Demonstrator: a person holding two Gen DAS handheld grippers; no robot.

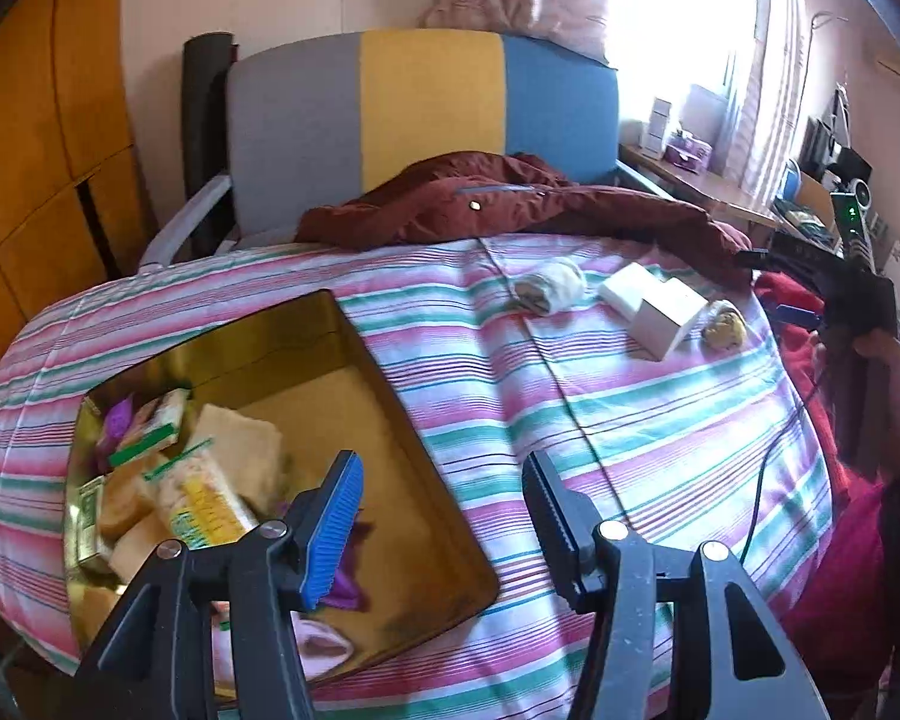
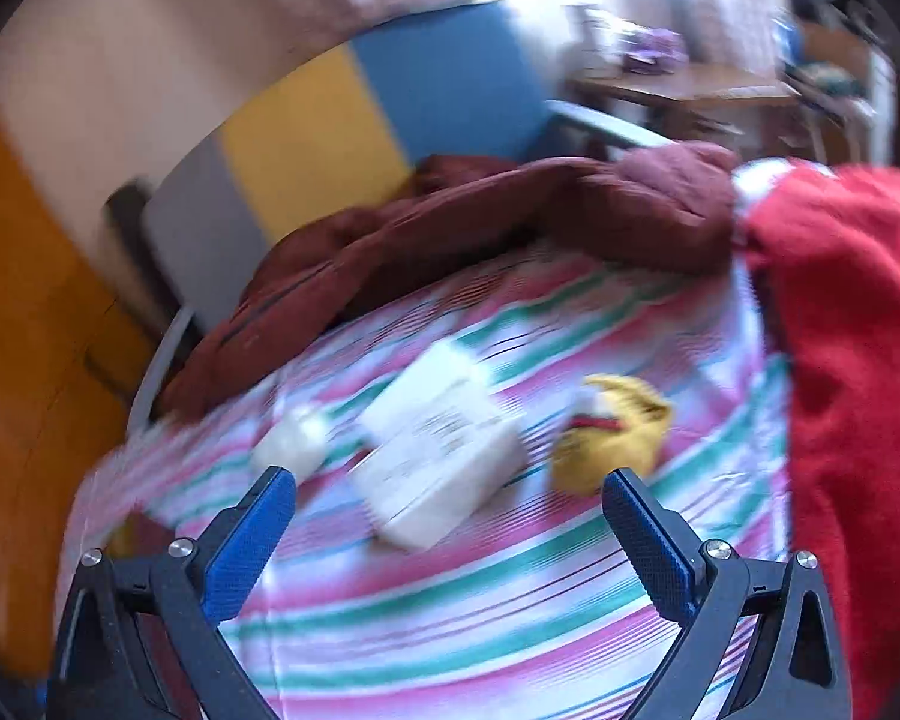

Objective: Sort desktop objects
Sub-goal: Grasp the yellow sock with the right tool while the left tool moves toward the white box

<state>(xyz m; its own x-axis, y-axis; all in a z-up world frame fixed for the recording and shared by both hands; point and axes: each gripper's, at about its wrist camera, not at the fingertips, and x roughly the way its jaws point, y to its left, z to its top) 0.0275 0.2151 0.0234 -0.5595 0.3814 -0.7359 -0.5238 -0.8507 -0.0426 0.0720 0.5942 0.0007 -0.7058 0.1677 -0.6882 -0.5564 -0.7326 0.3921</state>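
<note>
While the right claw (image 2: 449,516) hung wide and empty over the striped bedcover (image 2: 510,600), its view was smeared, so a hasty closure could have clipped the white box (image 2: 444,450) at twelve o'clock and knocked the yellow packet (image 2: 612,432) at one o'clock. The left claw (image 1: 444,516) stood about half open, holding nothing, with the gold tin (image 1: 390,372) of sorted snacks at its ten o'clock.

A pink-green-white striped bedspread (image 1: 570,408) carries a gold rectangular tin (image 1: 384,372), white cardboard boxes (image 1: 654,306), a yellow crumpled wrapper (image 2: 612,432) and a maroon padded jacket (image 1: 510,198).
</note>
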